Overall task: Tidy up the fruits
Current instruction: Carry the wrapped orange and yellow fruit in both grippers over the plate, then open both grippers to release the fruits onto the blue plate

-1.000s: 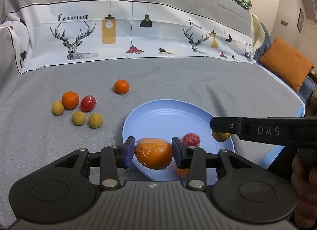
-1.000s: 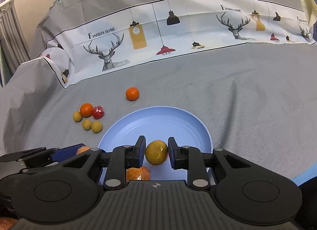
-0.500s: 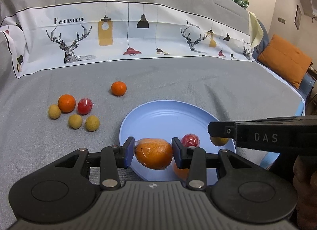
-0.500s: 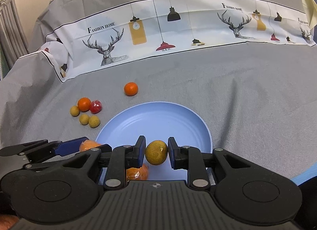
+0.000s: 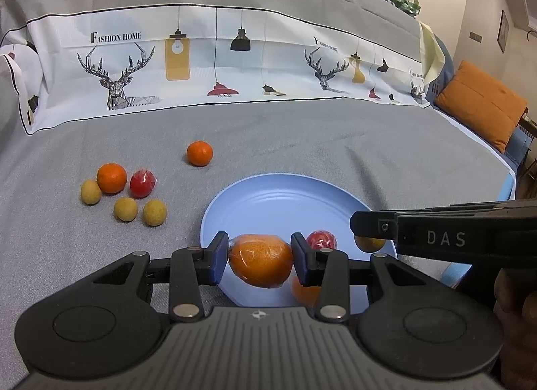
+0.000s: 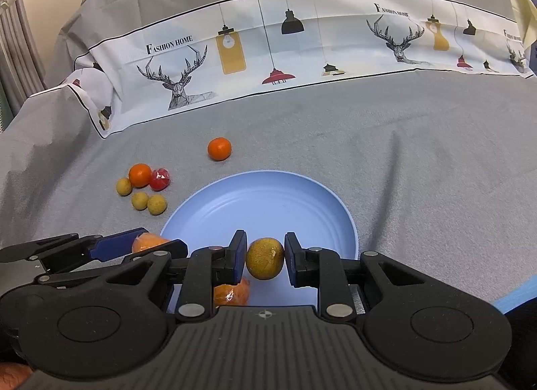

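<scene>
On the left of the grey-covered bed (image 5: 335,141), a loose cluster is noted: three yellow-brown fruits (image 5: 126,208), an unwrapped orange (image 5: 111,178) and a red wrapped fruit (image 5: 143,183), lying close together, with a lone orange (image 5: 199,153) set apart further back. These are judged to be awaiting collection. Near the middle, the left gripper (image 5: 260,264) is seen pinching a wrapped orange (image 5: 261,265) between its blue pads, held over the near edge of the blue plate (image 5: 285,198), presumably for release onto it. The fruit is oval, bright orange, and sheathed in glossy clear film that creases at the ends. On the plate, a second wrapped orange (image 6: 231,294) and a red wrapped fruit (image 5: 321,240) are already deposited at the near side. To the right, the right gripper (image 6: 265,259) is closed on a small yellow-brown fruit (image 6: 265,258), round, dull and speckled, likewise held above the plate's near part. Whether either fruit touches the plate cannot be determined.
</scene>
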Demonstrator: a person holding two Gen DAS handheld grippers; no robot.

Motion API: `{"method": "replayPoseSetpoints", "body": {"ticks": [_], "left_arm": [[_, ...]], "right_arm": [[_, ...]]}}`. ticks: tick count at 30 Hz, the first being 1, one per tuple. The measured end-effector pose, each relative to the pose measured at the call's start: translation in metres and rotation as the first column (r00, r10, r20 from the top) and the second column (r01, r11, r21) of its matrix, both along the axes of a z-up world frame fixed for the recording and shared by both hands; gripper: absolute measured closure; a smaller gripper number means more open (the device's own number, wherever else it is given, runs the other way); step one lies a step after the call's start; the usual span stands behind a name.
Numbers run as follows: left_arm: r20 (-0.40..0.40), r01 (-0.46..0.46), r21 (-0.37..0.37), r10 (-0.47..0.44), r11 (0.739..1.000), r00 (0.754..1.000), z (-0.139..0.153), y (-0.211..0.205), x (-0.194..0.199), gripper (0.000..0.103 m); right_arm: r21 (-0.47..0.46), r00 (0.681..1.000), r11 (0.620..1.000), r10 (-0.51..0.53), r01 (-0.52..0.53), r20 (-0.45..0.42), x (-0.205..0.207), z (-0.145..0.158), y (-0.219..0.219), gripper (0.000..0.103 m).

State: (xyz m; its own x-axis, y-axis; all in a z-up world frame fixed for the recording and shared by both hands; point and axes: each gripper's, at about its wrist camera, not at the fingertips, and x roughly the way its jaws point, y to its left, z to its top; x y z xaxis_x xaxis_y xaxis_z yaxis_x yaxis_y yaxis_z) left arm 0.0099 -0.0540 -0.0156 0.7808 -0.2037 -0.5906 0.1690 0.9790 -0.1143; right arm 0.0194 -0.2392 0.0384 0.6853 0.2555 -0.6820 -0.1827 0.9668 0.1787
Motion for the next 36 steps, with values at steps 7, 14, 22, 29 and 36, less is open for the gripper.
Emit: {"method": "replayPoseSetpoints", "body": {"ticks": [7,14,22,29,36], "left_arm": [[0.006,0.004,-0.003,-0.004,1.000,1.000,0.001,0.000,0.000,0.058],[0.030,-0.004,-0.083,0.006,0.997,1.000,0.007,0.009,-0.002,0.050],[0.032,-0.068,-0.095,0.072,0.993,0.997,0.008,0.017,0.002,0.050],[0.076,-0.075,-0.064,0.080,0.995,0.994,0.010,0.015,-0.002,0.057],[0.068,-0.074,-0.094,0.080,0.993,0.994,0.015,0.023,-0.002,0.078]], "right_arm": [[0.000,1.000,1.000,0.000,0.000,-0.001,0.000,0.000,0.000,0.077],[-0.011,0.998,0.998,-0.063,0.063,-0.010,0.003,-0.001,-0.008,0.055],[-0.014,0.997,0.997,-0.075,0.075,-0.008,0.001,-0.002,-0.009,0.054],[-0.026,0.997,0.996,-0.083,0.083,0.003,0.001,-0.001,-0.007,0.054],[-0.030,0.997,0.997,-0.076,0.077,0.031,-0.001,0.001,-0.005,0.056]]}}
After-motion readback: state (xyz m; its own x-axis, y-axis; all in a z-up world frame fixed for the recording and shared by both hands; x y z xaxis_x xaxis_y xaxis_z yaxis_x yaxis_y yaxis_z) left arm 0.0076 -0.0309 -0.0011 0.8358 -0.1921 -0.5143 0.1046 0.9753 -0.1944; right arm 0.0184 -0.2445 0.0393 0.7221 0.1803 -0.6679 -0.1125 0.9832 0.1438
